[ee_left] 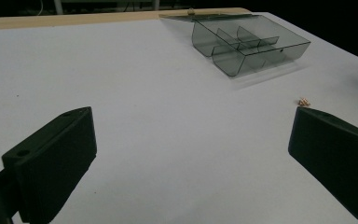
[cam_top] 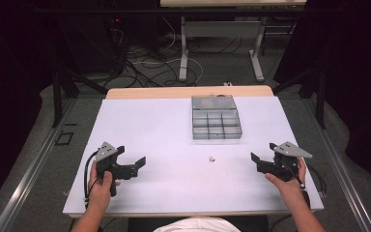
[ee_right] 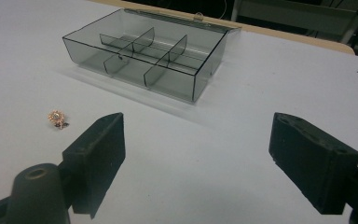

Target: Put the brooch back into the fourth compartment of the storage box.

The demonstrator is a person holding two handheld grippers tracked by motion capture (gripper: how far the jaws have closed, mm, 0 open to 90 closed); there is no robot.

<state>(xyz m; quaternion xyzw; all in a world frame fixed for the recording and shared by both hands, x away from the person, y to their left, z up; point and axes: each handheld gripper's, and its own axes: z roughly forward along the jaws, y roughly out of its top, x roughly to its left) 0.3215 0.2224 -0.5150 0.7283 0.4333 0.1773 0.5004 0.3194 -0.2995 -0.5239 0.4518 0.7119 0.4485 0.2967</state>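
step: pick up small gold trinket, frame centre | right claw and left claw released, empty | we pinch low, then carry it to the compartment box

The smoke-grey transparent plastic compartment box has glossy, smooth walls and dividers. The small gold-coloured metallic ornament near it looks shiny and finely textured. The white table cover is matt and smooth, with a pale wood edge along the far side. Both grippers' black jaws look like matt plastic.
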